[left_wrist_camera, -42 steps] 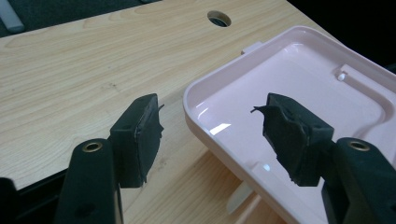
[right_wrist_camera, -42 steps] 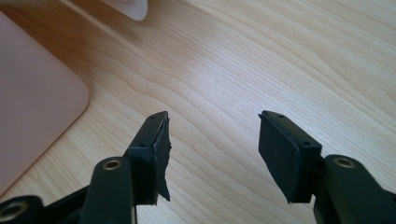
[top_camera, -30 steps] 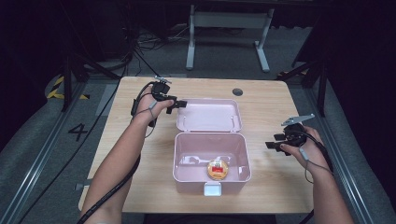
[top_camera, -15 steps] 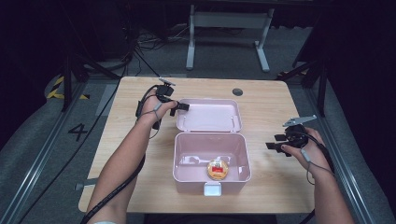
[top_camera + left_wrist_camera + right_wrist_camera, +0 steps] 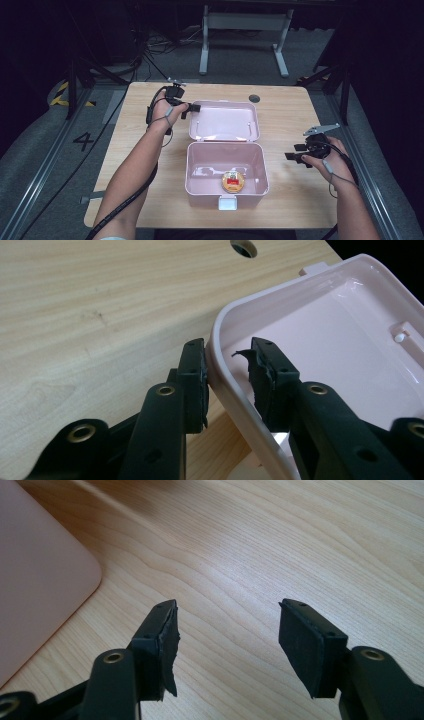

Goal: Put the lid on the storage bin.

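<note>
Left gripper (image 5: 227,372) jaws, just closing, straddle the glossy pink plastic rounded lid's (image 5: 223,120) rim; right gripper (image 5: 227,640) released over the wood-grain tabletop (image 5: 280,545).

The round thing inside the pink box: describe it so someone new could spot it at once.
On the wooden table sits an open pink box, its lid laid back flat behind it. Inside the box, near the front wall, lies a small round orange item with a red label on top. A pale whitish object lies beside it; the round item alone is brightly coloured.
</note>
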`<state>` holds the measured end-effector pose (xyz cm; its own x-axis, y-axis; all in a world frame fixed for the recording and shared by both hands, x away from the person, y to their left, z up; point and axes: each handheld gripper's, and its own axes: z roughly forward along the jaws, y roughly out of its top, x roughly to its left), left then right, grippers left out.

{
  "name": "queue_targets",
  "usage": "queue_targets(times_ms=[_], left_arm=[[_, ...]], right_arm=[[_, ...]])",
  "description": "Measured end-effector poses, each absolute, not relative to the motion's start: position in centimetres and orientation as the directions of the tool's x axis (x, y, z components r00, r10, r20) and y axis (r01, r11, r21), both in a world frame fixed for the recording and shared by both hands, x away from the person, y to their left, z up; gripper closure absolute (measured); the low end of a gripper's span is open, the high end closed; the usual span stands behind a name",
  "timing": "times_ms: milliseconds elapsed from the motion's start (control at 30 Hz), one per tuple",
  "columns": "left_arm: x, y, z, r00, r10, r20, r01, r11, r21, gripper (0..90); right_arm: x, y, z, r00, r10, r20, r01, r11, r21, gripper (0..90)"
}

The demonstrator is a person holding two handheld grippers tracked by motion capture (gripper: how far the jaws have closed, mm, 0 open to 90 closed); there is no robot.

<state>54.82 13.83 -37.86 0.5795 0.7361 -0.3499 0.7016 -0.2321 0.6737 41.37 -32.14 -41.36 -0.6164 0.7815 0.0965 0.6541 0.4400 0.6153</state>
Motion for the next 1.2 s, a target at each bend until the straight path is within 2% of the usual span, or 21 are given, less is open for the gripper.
queue_targets(times_ms=[333,1067,1200], left_arm=[[54.0,13.9,-35.4,0.618,0.734,-0.282,0.63,-0.247,0.736,72.0],[51.9,13.9,-32.0,0.666,0.712,-0.224,0.518,-0.225,0.825,75.6],[51.0,14.0,-31.3,0.68,0.709,-0.188,0.479,-0.236,0.846,75.8]], right_arm=[[41.5,-32.2,-41.4,-0.599,0.794,0.1,0.665,0.424,0.615,41.6],[41.6,-32.3,-41.5,-0.577,0.809,0.11,0.682,0.403,0.61,41.7],[41.6,-32.2,-41.5,-0.58,0.808,0.108,0.678,0.405,0.613,41.8]])
